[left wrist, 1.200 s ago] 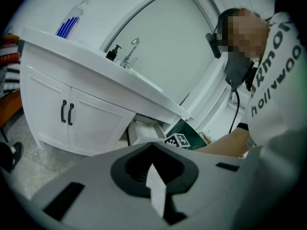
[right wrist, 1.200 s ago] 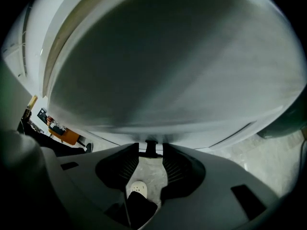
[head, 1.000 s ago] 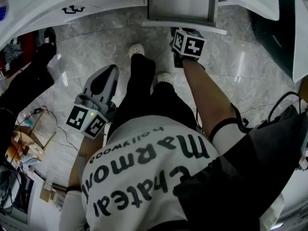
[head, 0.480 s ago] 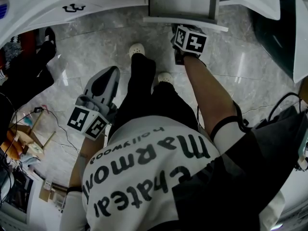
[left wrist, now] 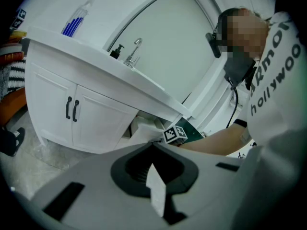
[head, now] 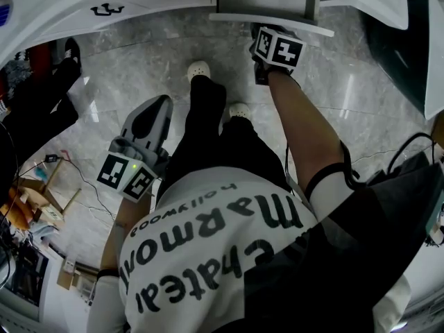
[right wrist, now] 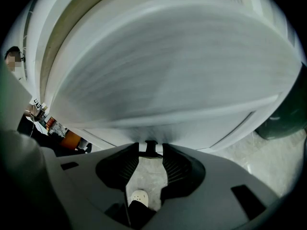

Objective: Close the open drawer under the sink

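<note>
The right gripper [right wrist: 150, 152] is pressed up to the drawer [head: 267, 18] under the sink. Its 2 fingers [right wrist: 178, 169] stand narrow, with the dark handle [right wrist: 150, 144] caught between their tips, apparently clamped on it. Just beyond the tips, the white drawer front fills nearly the whole of the right gripper view, so the fingers are hard against it.

What has changed is the drawer's reach. 1 second ago the front panel stood further out over the floor [head: 139, 54], and half a second ago it was partway back. Now it lies closer to the cabinet, and the right gripper has followed it in with the arm stretched forward. That reads as a push well under way.

The box of the drawer is visible behind the front panel in the head view, so the drawer is not yet flush and some travel is probably left. The handle sits between the fingertips, so a straight push along the fingers' own line looks enough. A sideways lean could bind the slides.

The left gripper [head: 161, 101] has kept its place, low and well back from the drawer, pointing at the floor. Its fingers [left wrist: 132, 169] are together with nothing between them. The cabinet doors [left wrist: 72, 114] lie far ahead of its tips and are untouched.
</note>
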### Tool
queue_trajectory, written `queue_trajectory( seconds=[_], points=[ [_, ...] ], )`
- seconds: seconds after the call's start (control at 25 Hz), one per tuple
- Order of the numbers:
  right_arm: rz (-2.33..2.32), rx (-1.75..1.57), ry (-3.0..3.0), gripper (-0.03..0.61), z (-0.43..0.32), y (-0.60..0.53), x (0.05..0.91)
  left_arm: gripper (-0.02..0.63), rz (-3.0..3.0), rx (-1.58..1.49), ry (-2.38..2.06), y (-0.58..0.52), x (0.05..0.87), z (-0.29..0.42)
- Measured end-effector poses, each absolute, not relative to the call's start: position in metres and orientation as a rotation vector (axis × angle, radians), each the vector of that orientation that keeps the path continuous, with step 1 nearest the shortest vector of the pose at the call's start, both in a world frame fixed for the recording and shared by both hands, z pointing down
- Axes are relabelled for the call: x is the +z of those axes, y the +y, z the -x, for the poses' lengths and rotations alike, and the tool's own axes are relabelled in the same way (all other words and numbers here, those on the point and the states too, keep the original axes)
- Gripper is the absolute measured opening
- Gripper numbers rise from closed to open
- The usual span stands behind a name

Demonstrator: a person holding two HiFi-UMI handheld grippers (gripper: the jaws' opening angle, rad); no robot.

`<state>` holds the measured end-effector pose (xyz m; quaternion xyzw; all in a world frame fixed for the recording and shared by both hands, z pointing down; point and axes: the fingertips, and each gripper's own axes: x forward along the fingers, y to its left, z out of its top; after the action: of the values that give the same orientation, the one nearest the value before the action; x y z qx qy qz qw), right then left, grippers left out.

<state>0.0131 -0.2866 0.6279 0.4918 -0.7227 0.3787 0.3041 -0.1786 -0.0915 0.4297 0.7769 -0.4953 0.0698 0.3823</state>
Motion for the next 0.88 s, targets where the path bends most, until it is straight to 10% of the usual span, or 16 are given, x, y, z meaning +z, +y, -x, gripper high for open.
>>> queue_trajectory(
  seconds=[0.88],
  points=[
    [-1.314, 0.984, -1.903, 0.163, -0.011, -0.304, 0.626, 0.003, -1.948, 0.154, -1.288, -0.081, 0.436, 0.189]
  ],
)
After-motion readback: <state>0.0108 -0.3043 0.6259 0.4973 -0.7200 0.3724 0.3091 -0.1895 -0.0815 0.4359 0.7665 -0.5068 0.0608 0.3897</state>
